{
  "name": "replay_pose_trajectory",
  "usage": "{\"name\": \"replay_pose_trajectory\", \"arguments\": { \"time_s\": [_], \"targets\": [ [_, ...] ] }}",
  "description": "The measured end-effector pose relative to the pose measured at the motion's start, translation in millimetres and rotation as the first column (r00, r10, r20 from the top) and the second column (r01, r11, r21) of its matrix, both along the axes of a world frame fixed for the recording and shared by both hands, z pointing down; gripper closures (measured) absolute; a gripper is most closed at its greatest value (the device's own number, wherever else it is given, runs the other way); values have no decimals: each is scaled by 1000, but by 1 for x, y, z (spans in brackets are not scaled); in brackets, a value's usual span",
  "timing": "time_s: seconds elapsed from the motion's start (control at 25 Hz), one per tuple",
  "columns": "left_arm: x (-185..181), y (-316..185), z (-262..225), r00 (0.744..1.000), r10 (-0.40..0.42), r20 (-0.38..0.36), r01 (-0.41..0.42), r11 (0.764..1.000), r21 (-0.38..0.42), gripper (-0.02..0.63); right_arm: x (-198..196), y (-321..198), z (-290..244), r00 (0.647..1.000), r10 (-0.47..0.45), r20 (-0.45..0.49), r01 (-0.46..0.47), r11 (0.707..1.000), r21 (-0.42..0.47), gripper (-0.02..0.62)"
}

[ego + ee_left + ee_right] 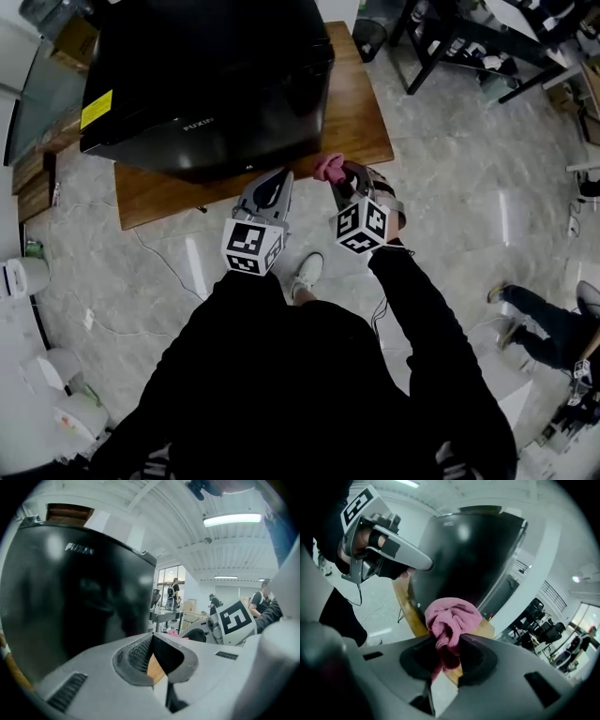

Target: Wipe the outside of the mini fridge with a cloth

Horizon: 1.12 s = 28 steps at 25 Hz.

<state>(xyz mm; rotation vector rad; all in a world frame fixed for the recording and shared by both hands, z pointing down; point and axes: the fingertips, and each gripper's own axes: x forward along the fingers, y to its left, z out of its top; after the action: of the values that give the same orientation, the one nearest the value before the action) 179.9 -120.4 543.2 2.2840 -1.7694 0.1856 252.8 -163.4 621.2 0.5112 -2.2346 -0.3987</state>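
Note:
A glossy black mini fridge [206, 84] stands on a low wooden table [366, 131]; its dark door fills the left gripper view [75, 602] and rises behind the cloth in the right gripper view [473, 555]. My right gripper [334, 174] is shut on a bunched pink cloth [328, 167] [451, 618], held just off the fridge's lower front corner. My left gripper [277, 181] hovers beside it, shut, its jaw tips meeting [151, 637] with nothing between them, close to the fridge's front edge.
The table's front edge [169, 202] juts toward me. A cable [159, 267] trails over the grey tiled floor. White appliances [37, 375] stand at left, a black-legged table [441, 42] at back right, and a person's legs [534, 314] at right.

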Motion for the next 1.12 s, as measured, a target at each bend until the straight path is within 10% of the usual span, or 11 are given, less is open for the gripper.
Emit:
{"name": "replay_pose_trajectory", "arguments": {
  "time_s": [0.48, 1.12],
  "targets": [
    [96, -48, -98, 985, 155, -71, -144, 979, 144, 600, 80, -49, -110, 963, 187, 195, -201, 978, 51, 497],
    [160, -161, -104, 962, 212, -173, -194, 974, 113, 600, 68, -210, -196, 977, 45, 208, -84, 979, 184, 497]
  ]
}}
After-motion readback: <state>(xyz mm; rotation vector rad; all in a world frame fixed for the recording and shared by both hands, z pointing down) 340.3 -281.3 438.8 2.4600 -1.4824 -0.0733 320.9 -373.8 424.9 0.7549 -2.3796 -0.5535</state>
